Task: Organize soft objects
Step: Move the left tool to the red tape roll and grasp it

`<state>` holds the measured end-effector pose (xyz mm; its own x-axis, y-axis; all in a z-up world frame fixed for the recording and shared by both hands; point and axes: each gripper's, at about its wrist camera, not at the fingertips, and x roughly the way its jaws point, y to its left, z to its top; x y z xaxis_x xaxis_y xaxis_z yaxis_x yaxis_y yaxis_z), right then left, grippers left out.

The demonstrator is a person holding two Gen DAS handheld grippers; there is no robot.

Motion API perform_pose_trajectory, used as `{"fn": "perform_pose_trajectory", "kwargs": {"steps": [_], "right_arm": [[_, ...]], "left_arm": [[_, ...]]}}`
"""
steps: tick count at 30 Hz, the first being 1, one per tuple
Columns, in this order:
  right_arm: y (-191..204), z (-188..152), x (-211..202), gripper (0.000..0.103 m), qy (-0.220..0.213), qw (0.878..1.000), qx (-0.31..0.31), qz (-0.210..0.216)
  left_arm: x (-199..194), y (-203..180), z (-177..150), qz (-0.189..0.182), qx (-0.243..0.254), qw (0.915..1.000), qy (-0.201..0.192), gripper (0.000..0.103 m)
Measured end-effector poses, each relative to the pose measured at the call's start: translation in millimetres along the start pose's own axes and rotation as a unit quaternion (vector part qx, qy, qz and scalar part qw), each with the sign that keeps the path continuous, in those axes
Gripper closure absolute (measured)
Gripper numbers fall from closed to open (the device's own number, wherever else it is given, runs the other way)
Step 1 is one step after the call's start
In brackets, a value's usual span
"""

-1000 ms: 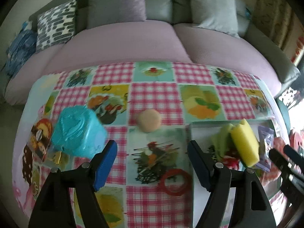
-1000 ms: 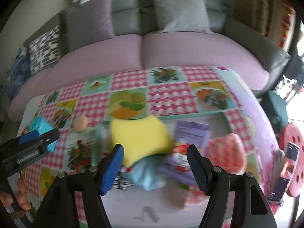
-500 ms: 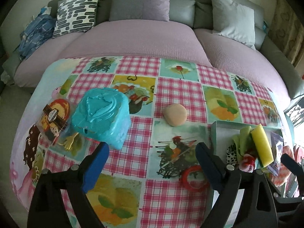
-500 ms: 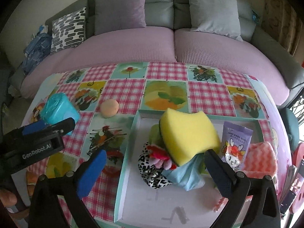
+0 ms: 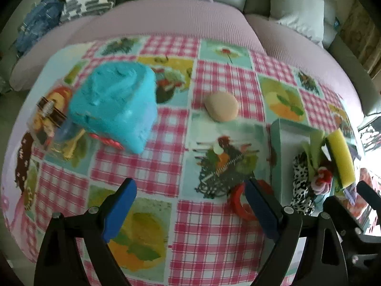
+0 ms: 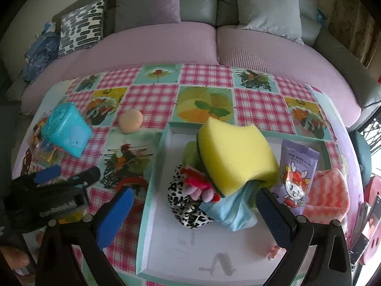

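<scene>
A white tray (image 6: 181, 245) with a teal rim sits on the table's right side. In it lie a yellow sponge (image 6: 234, 157), a leopard-print cloth (image 6: 188, 211), a light blue cloth (image 6: 234, 212), a purple wipes pack (image 6: 296, 176) and a pink towel (image 6: 327, 195). A blue wipes pack (image 5: 114, 104) and a peach puff (image 5: 221, 107) lie on the tablecloth, left of the tray. My left gripper (image 5: 190, 209) is open and empty, hovering above the table between them. My right gripper (image 6: 194, 217) is open and empty above the tray's near half.
A red ring (image 5: 240, 202) lies by the tray's left edge (image 5: 276, 157). Small clutter (image 5: 51, 119) sits beside the blue pack. A purple sofa (image 6: 166, 40) with cushions runs behind the table. The left gripper also shows in the right wrist view (image 6: 62, 176).
The left gripper has moved closer to the table, so the blue pack and puff look larger. The right gripper has steadied over the tray, and the yellow sponge rests on the pile.
</scene>
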<state>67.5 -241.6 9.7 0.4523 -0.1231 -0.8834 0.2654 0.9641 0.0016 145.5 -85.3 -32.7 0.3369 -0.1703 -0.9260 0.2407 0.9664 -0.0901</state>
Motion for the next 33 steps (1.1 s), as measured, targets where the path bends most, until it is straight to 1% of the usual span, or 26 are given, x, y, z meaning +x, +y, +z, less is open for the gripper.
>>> {"fn": "perform_pose_trajectory", "kwargs": {"steps": [4, 7, 11, 16, 18, 20, 21, 23, 24, 26, 27, 29, 30, 31, 33], "right_arm": [[-3, 1, 0, 0.000, 0.000, 1.000, 0.002, 0.001], [-6, 0, 1, 0.000, 0.002, 1.000, 0.004, -0.003], [-7, 0, 0, 0.000, 0.001, 1.000, 0.006, -0.003], [-8, 0, 0, 0.000, 0.001, 1.000, 0.006, -0.003], [-8, 0, 0, 0.000, 0.000, 1.000, 0.007, -0.003], [-8, 0, -1, 0.000, 0.000, 1.000, 0.008, -0.003], [-8, 0, -1, 0.000, -0.001, 1.000, 0.008, -0.003], [-7, 0, -1, 0.000, -0.001, 1.000, 0.007, -0.003], [-7, 0, -1, 0.000, -0.001, 1.000, 0.006, -0.003], [-7, 0, -2, 0.000, -0.001, 1.000, 0.005, -0.003], [-6, 0, -2, 0.000, -0.002, 1.000, 0.005, -0.004], [-6, 0, -2, 0.000, -0.003, 1.000, 0.006, -0.003], [-6, 1, -3, 0.000, -0.003, 1.000, 0.005, -0.003], [-5, 1, -3, 0.000, -0.003, 1.000, 0.004, -0.003], [-3, 1, -2, 0.000, -0.002, 1.000, 0.001, -0.003]], "left_arm": [[22, -14, -5, 0.009, 0.020, 0.9992, 0.034, 0.010], [29, -22, -7, 0.014, 0.035, 0.9984, 0.042, 0.010], [41, -29, -12, 0.033, 0.052, 0.9965, 0.057, 0.011], [48, -30, -12, 0.034, 0.055, 0.9962, 0.059, 0.011], [48, -31, -14, 0.035, 0.064, 0.9955, 0.060, 0.011], [50, -35, -14, 0.034, 0.072, 0.9950, 0.060, 0.014], [51, -38, -16, 0.033, 0.075, 0.9948, 0.061, 0.017], [54, -43, -18, 0.015, 0.078, 0.9945, 0.068, 0.030], [53, -47, -19, 0.012, 0.082, 0.9943, 0.066, 0.032], [51, -52, -20, 0.010, 0.091, 0.9938, 0.064, 0.048], [51, -54, -20, 0.008, 0.092, 0.9938, 0.062, 0.052], [49, -53, -19, 0.002, 0.090, 0.9942, 0.059, 0.072], [48, -52, -19, -0.003, 0.087, 0.9945, 0.058, 0.079], [47, -51, -18, -0.006, 0.085, 0.9947, 0.058, 0.091], [44, -47, -17, -0.011, 0.078, 0.9952, 0.058, 0.092]]}}
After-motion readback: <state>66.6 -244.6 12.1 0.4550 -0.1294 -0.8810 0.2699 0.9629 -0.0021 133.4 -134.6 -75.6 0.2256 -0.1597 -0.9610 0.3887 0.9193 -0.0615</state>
